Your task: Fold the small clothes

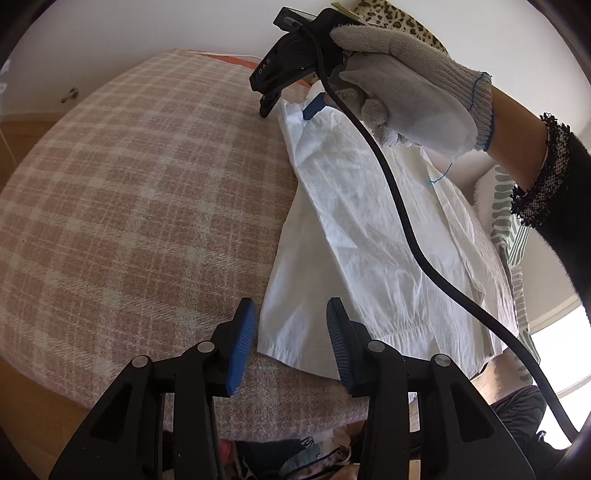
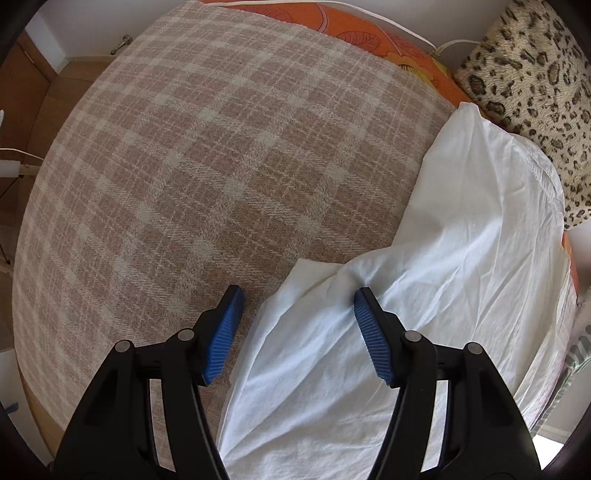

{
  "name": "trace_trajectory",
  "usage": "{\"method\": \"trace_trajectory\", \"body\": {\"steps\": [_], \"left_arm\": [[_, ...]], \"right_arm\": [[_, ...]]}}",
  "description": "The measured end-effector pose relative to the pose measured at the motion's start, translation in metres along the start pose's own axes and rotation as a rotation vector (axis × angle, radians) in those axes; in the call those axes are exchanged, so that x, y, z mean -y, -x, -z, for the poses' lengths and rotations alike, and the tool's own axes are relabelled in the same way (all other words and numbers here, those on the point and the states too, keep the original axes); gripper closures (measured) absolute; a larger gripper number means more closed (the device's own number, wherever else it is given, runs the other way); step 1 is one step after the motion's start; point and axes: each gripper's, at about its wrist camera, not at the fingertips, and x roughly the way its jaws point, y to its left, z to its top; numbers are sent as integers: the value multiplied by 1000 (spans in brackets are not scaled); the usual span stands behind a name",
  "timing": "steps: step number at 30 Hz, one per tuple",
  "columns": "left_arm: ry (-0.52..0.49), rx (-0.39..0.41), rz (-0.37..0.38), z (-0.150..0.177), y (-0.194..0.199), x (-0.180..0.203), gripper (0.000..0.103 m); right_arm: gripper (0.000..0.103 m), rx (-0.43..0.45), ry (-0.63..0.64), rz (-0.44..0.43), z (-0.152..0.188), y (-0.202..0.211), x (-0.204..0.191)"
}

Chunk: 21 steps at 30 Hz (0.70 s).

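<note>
On the plaid blanket point(image 1: 129, 206) that covers the bed, toward its right side, lies the white garment point(image 1: 369, 229), spread long and partly flat, with a gathered hem band at its near end and crumpled folds at the far end. It looks like thin woven cotton: light, limp and creased, so it should lift with almost no effort but sag and drape wherever it is not supported, and it will likely slide a little over the coarse blanket if dragged. A pinch at a corner or along a sewn edge, such as the gathered hem or the far edge, seems the surest hold, since a grip in the middle would only bunch the cloth.

The left tool point(image 1: 291, 343) stands partly open at the near corner of the hem; the cloth's corner sits between the blue pads, yet neither pad presses on it, so it holds nothing. The right tool point(image 2: 299, 332), carried by a gloved hand point(image 1: 413, 81), points steeply down at the far end with its jaws wide apart; a ridge of the fabric lies between them, one pad over the blanket and one over the cloth, with no grip.

Beyond the garment sit a leopard-print cushion point(image 2: 532, 85), an orange sheet point(image 2: 369, 33) and a striped cloth point(image 1: 513, 236).
</note>
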Motion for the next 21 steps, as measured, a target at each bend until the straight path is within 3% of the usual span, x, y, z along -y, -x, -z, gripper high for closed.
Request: {"method": "trace_trajectory", "body": {"steps": [2, 7, 10, 11, 12, 14, 21], "left_arm": [[-3, -31, -3, 0, -6, 0, 65], [13, -19, 49, 1, -6, -3, 64], [8, -16, 57, -2, -8, -2, 68], [-2, -17, 51, -2, -9, -1, 77], [-5, -33, 53, -2, -11, 0, 95], [9, -40, 65, 0, -15, 3, 101], [-51, -12, 121, -2, -9, 33, 101]], "right_arm": [[37, -1, -1, -13, -1, -1, 2], [37, 13, -4, -44, 2, -2, 10], [55, 35, -10, -41, 8, 0, 17], [68, 41, -13, -38, 12, 3, 20], [75, 43, -12, -35, 13, 3, 23], [88, 51, -12, -63, 17, 6, 32], [94, 136, -66, -202, 44, 36, 91]]}}
